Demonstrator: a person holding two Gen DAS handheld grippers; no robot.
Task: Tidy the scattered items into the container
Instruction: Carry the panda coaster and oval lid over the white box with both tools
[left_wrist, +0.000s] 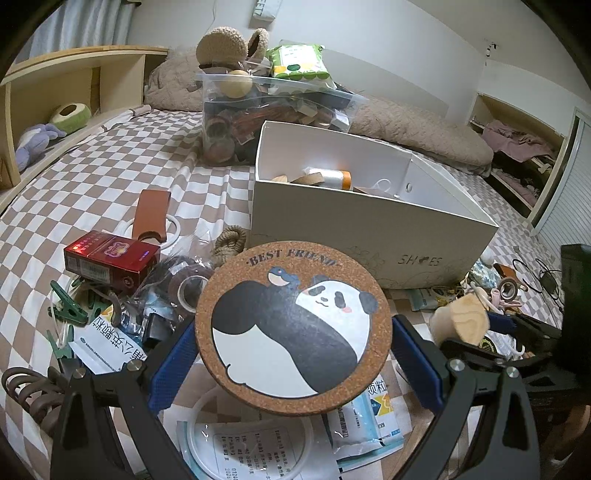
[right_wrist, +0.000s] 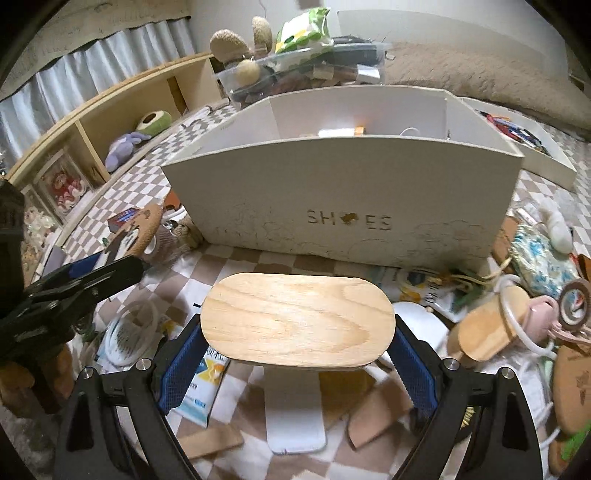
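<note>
On the left of the bed lies one heap of loose things: a red box (left_wrist: 110, 258), green clips (left_wrist: 70, 306), a roll of tape (left_wrist: 188, 288) and some paper packets (left_wrist: 107, 343). The left gripper (left_wrist: 293, 350) is above this heap and its jaws are pinching a round cork coaster (left_wrist: 293, 326) with a panda picture. The coaster sits between the two blue pads, which touch its rim on both sides, and its face is tilted toward the camera.

In the middle stands the white box (left_wrist: 369, 229) marked "SHOES" — this is the container. It already holds some items; a roll with an orange end (left_wrist: 332, 177) and a few wooden pieces can be seen over the rim. How full it is cannot be told from here.

The right gripper (right_wrist: 297, 343) is in front of the near wall of the box, and its jaws are closed on an oval wooden board (right_wrist: 297, 321). The blue pads press the two short ends, and the board lies nearly flat, near the wall but below the level of the rim.

On the right of the box is a second heap: a blue flowered pouch (right_wrist: 539, 258), white rings (right_wrist: 517, 314) and more wooden pieces (right_wrist: 487, 328).

I judge the task is in its middle part — some things are inside, two are held and not yet dropped in, and many are left on both sides.
</note>
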